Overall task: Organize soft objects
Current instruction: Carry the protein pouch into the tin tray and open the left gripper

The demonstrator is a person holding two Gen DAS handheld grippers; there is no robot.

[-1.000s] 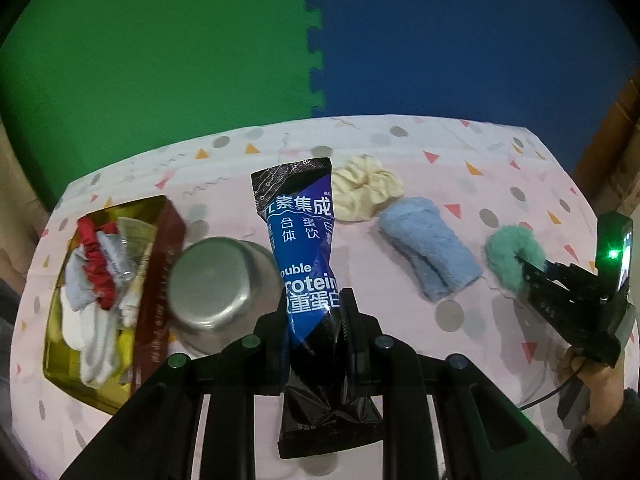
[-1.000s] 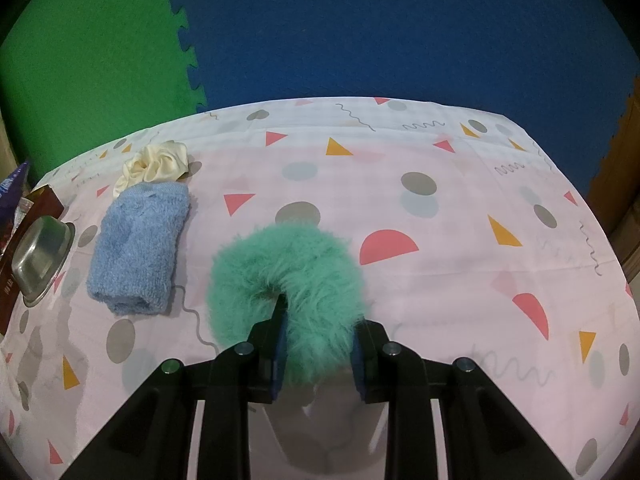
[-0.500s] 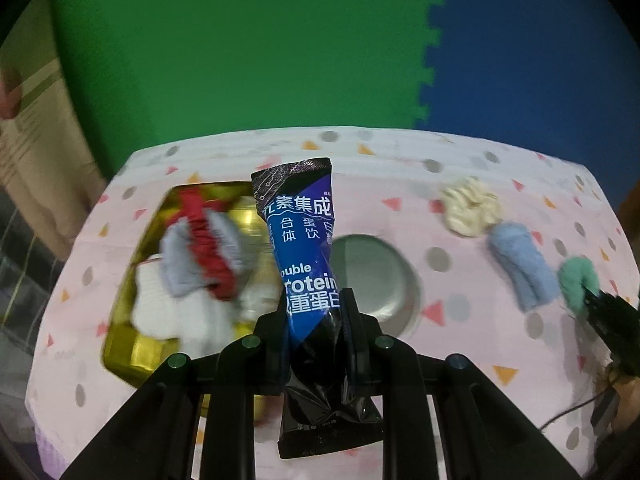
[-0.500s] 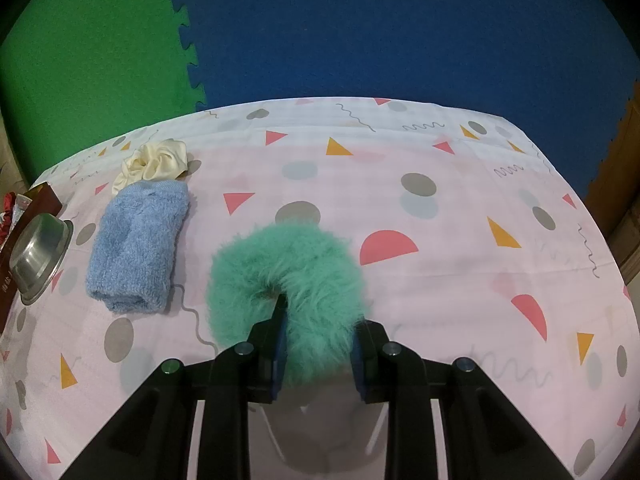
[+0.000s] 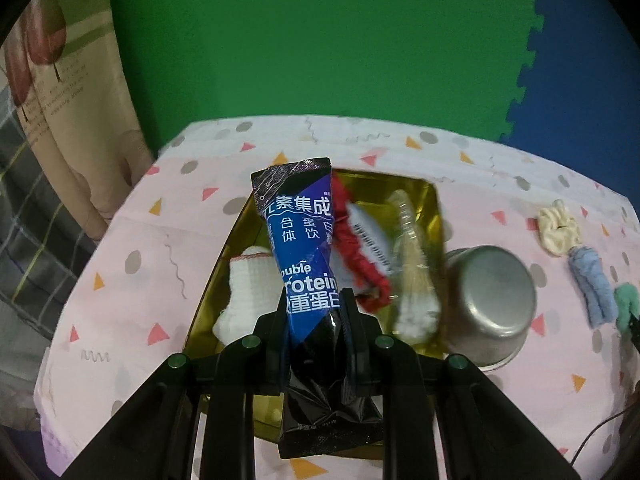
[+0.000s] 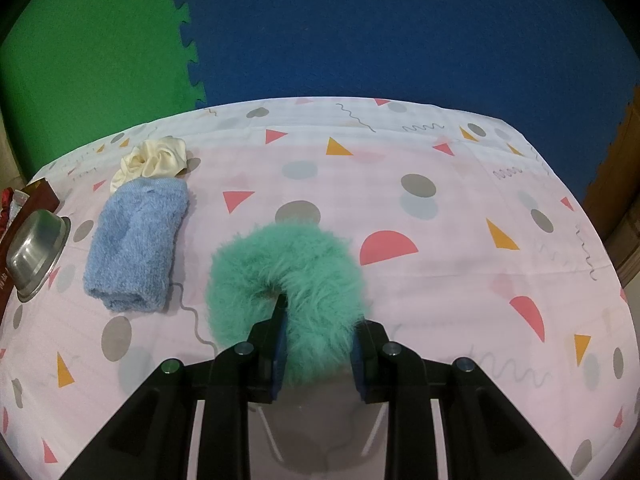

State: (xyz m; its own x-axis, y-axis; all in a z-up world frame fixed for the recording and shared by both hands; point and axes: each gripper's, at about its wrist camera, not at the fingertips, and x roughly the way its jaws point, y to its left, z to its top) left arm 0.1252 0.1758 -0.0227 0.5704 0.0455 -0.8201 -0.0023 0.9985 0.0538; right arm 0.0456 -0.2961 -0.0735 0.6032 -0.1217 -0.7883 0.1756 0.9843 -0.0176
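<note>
One table (image 6: 460, 240) under a pink cloth printed with triangles and dots carries everything here. Next in size, a gold-lined box (image 5: 434, 216) lies open on it, holding a white sock (image 5: 248, 284), a red scrunchie (image 5: 360, 264), a pale tasselled item and a small packet. Just to the right of the box in the left wrist view stands an upturned steel bowl (image 5: 490, 300), rim down. A folded blue towel (image 6: 136, 244) lies with its long axis running away from the right camera, its far end touching a cream scrunchie (image 6: 150, 162). The teal furry scrunchie (image 6: 288, 280) rests on the cloth, its ring arching away from the right gripper (image 6: 318, 354), whose jaws are clamped on its near side. The left gripper (image 5: 314, 330) is clenched on a blue-and-black protein sachet (image 5: 304, 248), held above the box; the sachet's long axis runs along the fingers, its sealed blue end pointing away from the camera, its crumpled black end hanging back between them.
</note>
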